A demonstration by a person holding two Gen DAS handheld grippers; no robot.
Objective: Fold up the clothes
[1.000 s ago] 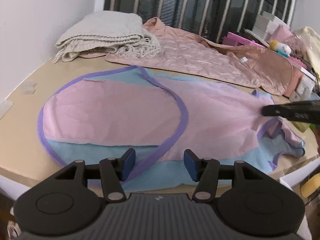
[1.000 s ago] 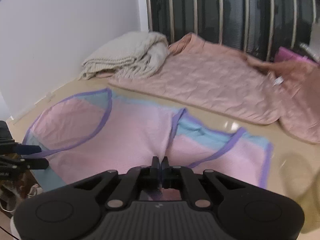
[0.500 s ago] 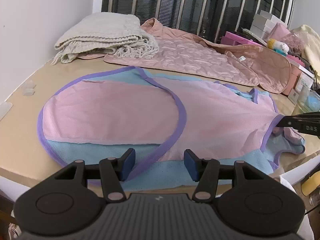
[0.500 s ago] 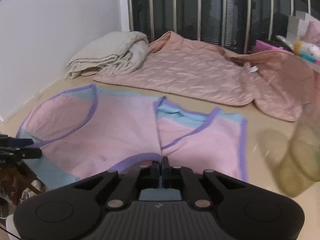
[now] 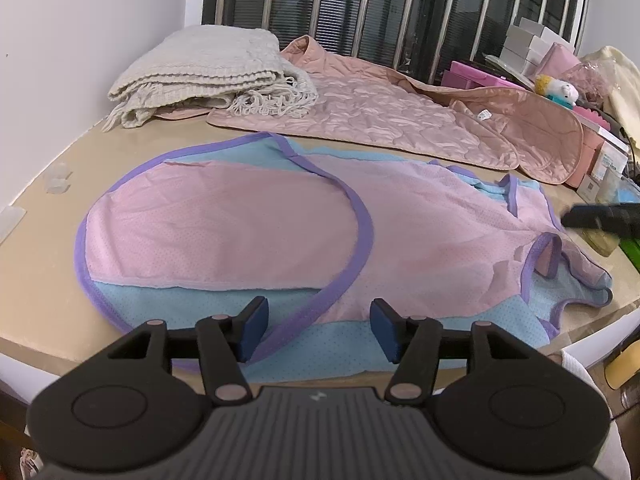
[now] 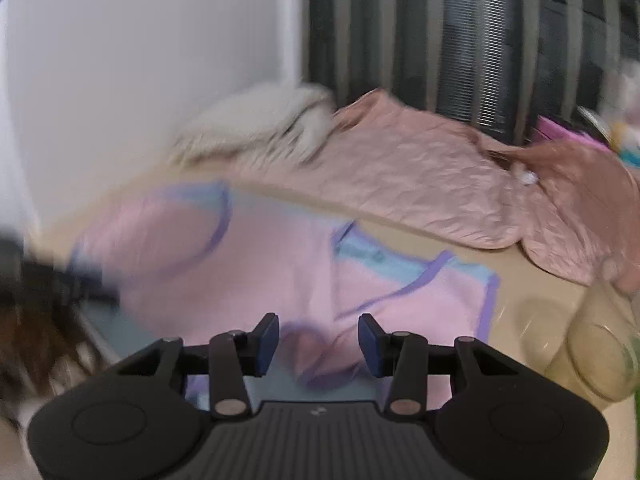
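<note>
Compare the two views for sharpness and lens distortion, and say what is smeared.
Left wrist view: sharp, with the pink and blue garment and cream blanket crisp; the fisheye bends the table edge, and only the right tool at the frame's edge is smeared. Right wrist view: motion blur throughout, smearing garment and blanket; its own tool stays fairly sharp, jaws opening.

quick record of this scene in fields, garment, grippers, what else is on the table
garment: pink and blue top with purple trim, lying flat, partly folded
left gripper: open, jaws opening, over the top's near edge, pads not pressing it
right gripper: jaws opening, top's edge below, not gripped
table: tan
behind: cream blanket, folded; pink quilted jacket, spread out
</note>
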